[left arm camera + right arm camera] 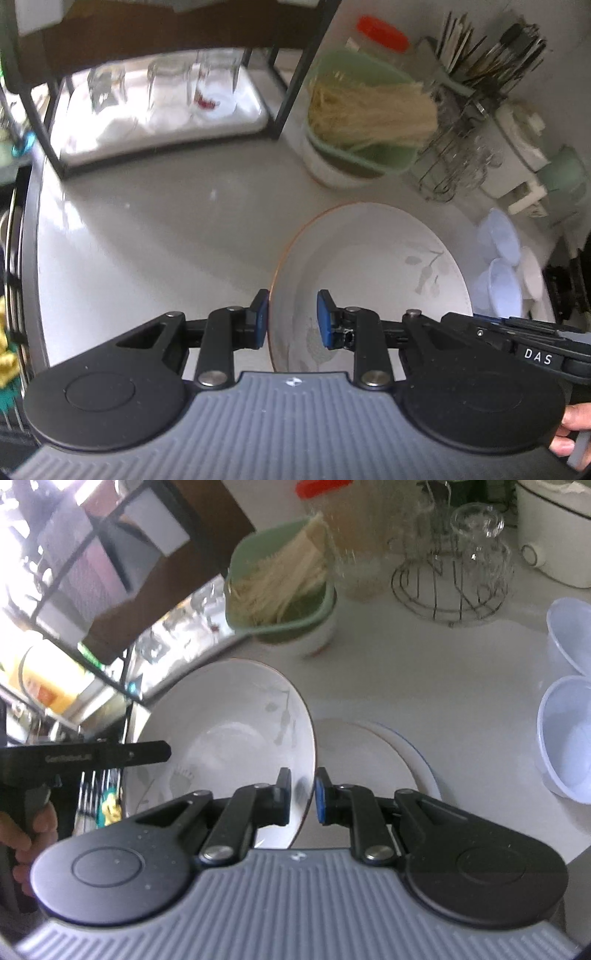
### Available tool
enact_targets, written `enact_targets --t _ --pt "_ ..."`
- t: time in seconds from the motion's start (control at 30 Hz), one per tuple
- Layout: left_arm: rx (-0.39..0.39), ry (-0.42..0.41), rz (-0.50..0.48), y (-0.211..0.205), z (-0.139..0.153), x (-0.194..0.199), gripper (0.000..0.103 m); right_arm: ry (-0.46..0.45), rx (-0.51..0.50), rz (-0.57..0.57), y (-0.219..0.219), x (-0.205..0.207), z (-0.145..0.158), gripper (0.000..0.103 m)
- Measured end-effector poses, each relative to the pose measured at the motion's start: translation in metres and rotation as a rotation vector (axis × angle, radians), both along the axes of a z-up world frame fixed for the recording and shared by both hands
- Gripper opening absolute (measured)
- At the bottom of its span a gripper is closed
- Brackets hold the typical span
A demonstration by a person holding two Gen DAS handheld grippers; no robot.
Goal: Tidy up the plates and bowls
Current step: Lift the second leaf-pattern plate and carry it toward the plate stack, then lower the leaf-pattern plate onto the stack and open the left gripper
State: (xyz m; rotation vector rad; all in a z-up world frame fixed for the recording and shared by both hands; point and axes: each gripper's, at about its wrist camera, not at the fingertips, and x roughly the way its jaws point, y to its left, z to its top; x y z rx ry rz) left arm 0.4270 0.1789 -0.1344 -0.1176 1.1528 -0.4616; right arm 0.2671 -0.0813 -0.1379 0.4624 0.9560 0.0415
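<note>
The left gripper (291, 319) has its two blue pads astride the near rim of a white plate (369, 266) with a thin orange edge and a faint grey leaf print; the outer pad lies against the rim, while the inner pad seems to stand a little off the plate's face, so this reads as a loose hold on the rim, not a tight pinch. The right gripper (302, 797) is closed onto the opposite rim of the same plate (229, 731), its pads set close together with the thin edge between them. Carried by both grippers, the plate hangs tilted above the pale desk (166, 229) and does not rest on it. Just under and beside its right edge, the right wrist view shows a short stack of plates (388, 753) lying flat on the desk, the lower one rimmed in blue. Further right stand several pale blue bowls (569, 738), side by side or overlapping, not nested in one pile. Behind are a green colander of noodles (280, 587), a wire glass rack (450, 587) and a black shelf frame (288, 74). As I judge it, the work is partly done: some plates are stacked, this one is in transit and likely bound for that stack, and the bowls appear not yet gathered.
</note>
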Motion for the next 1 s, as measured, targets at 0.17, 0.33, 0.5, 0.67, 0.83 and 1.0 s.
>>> enact_targets --t 0.17,0.33,0.5,0.67,0.83,1.0 --pt "0.037 0.017 0.034 -0.016 -0.007 -0.016 0.031 0.062 0.033 0.044 -0.016 -0.002 -0.015 0.016" --pt "0.089 0.018 0.032 -0.031 -0.010 -0.021 0.030 0.086 0.053 0.073 -0.025 -0.004 -0.024 0.016" --pt "0.149 -0.010 0.007 -0.048 -0.012 -0.020 0.031 0.104 0.050 0.097 -0.029 -0.005 -0.035 0.017" --pt "0.195 -0.024 0.010 -0.056 -0.017 -0.017 0.031 0.129 0.060 0.106 -0.027 -0.005 -0.044 0.017" --pt "0.228 -0.060 -0.015 -0.065 -0.019 -0.017 0.031 0.140 0.056 0.096 -0.027 -0.005 -0.049 0.018" --pt "0.267 -0.078 -0.039 -0.074 -0.023 -0.017 0.031 0.125 0.031 0.095 -0.029 -0.006 -0.046 0.017"
